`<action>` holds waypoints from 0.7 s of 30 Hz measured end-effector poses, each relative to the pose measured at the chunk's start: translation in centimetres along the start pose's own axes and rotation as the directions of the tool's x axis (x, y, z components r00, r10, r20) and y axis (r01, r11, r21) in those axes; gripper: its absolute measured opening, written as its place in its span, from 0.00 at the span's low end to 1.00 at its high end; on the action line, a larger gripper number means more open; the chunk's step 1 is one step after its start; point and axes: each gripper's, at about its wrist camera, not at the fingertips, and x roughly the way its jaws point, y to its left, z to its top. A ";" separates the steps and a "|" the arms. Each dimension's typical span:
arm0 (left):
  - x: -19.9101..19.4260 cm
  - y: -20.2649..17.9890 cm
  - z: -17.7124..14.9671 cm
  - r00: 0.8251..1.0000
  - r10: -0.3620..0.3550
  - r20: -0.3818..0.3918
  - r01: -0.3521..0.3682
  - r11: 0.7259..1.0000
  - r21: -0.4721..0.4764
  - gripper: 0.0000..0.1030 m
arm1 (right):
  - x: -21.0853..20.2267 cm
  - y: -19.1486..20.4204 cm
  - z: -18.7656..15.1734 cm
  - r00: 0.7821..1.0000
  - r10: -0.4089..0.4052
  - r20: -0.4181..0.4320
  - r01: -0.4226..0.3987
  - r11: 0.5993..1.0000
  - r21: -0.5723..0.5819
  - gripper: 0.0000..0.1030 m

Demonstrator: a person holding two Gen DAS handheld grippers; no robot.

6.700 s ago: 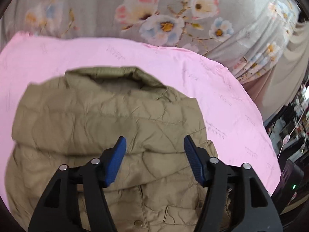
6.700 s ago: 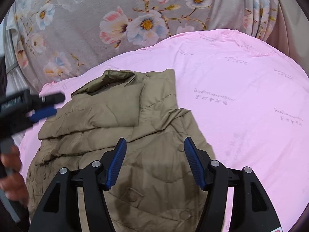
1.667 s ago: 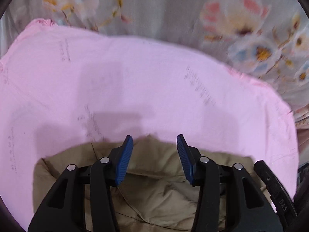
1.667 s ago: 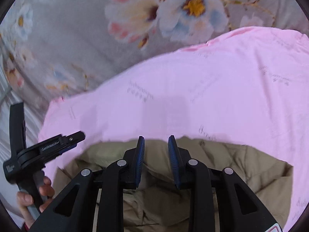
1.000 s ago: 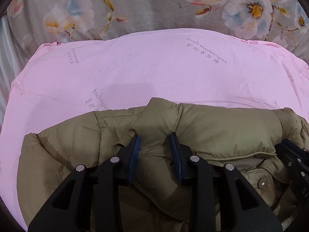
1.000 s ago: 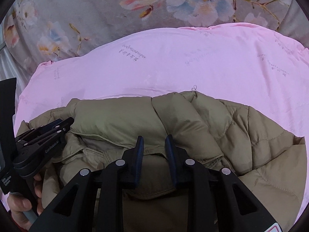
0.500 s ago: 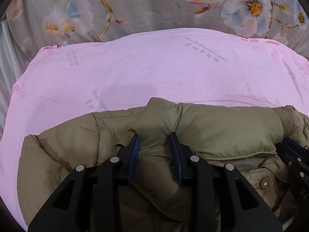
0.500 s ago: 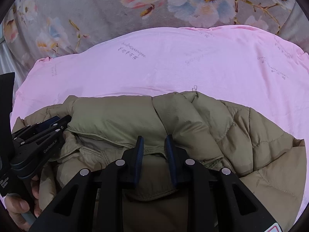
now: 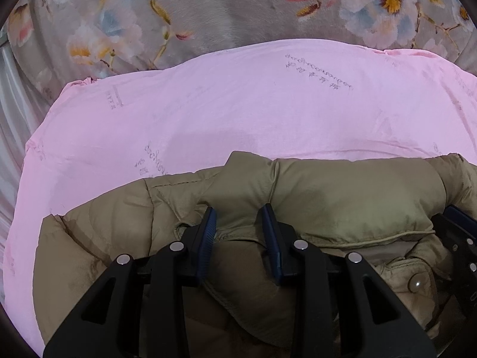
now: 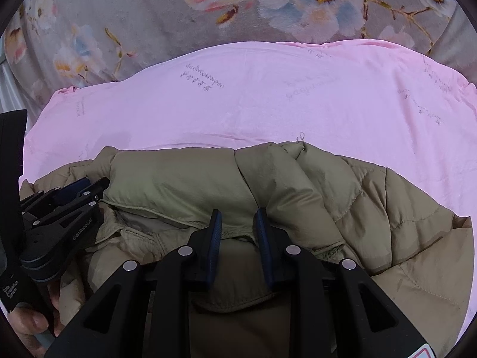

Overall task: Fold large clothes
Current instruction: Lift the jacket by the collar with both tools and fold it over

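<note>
- An olive puffer jacket point(image 9: 342, 203) lies bunched on a pink sheet point(image 9: 238, 113) covering a bed, near its front edge.
- The left gripper point(image 9: 238, 229) has its fingers narrowed, pinching a fold of the jacket.
- The right gripper point(image 10: 237, 229) likewise clamps a fold, fingers nearly together.
- A floral blanket point(image 10: 149, 9) lies beyond the sheet's far edge.
</note>
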 end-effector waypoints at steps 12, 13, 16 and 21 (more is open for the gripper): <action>-11.5 6.9 -4.0 0.985 -0.172 0.019 0.173 0.981 -0.088 0.69 | -14.7 -4.1 -8.0 0.986 0.112 0.122 -0.119 0.991 0.053 0.50; -14.0 8.2 -5.6 0.984 -0.174 0.033 0.176 0.982 -0.068 0.72 | -17.4 -5.0 -10.4 0.988 0.089 0.128 -0.096 0.994 0.045 0.54; -18.9 11.7 -10.3 0.982 -0.186 -0.014 0.185 0.982 -0.035 0.83 | -22.7 -8.2 -16.9 0.991 0.103 0.083 -0.109 0.992 0.069 0.58; -24.9 17.3 -18.0 0.974 -0.203 -0.103 0.193 0.976 -0.103 0.83 | -28.9 -12.5 -26.6 0.996 0.091 0.004 -0.091 0.982 0.164 0.59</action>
